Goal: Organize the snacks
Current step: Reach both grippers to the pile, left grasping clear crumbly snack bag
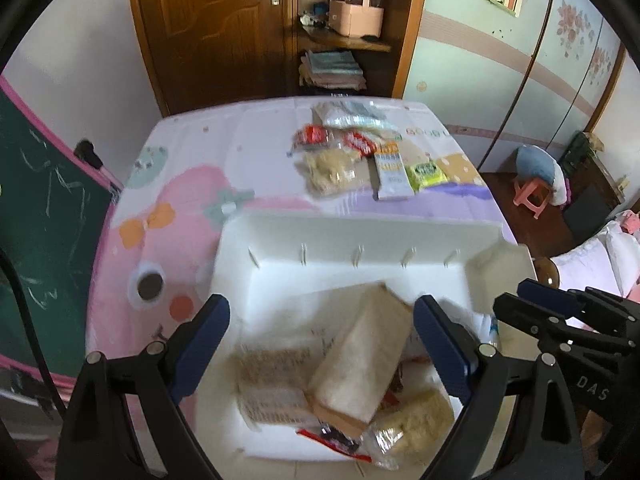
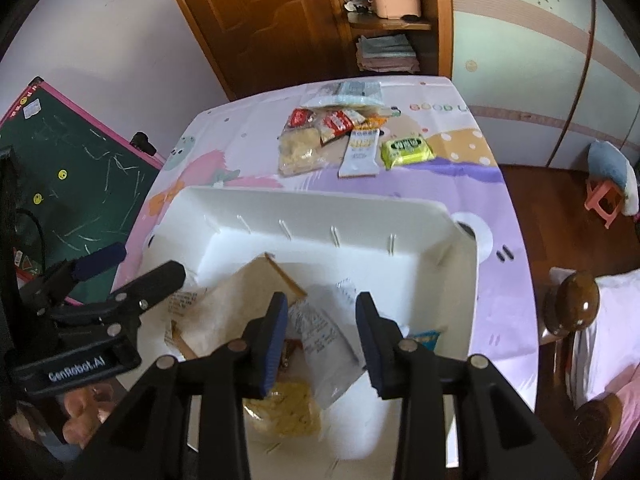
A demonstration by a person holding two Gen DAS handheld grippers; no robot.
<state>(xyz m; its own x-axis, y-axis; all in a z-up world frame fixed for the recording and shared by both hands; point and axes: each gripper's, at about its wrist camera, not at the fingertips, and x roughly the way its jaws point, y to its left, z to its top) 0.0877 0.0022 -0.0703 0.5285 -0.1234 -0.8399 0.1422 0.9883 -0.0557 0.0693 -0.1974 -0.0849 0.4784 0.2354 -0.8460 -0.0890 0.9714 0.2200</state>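
Note:
A white plastic bin sits on the near part of the table. Inside lie a tall beige packet, a white printed packet, a clear bag of yellow snacks and other wrappers. My left gripper is open above the beige packet, holding nothing. My right gripper is open above the white packet, empty. Each gripper shows in the other's view. A pile of loose snacks lies at the table's far side.
The table carries a pastel cartoon cloth. A green chalkboard leans at the left. A wooden door and shelf stand behind. A pink stool and a bed post are at the right.

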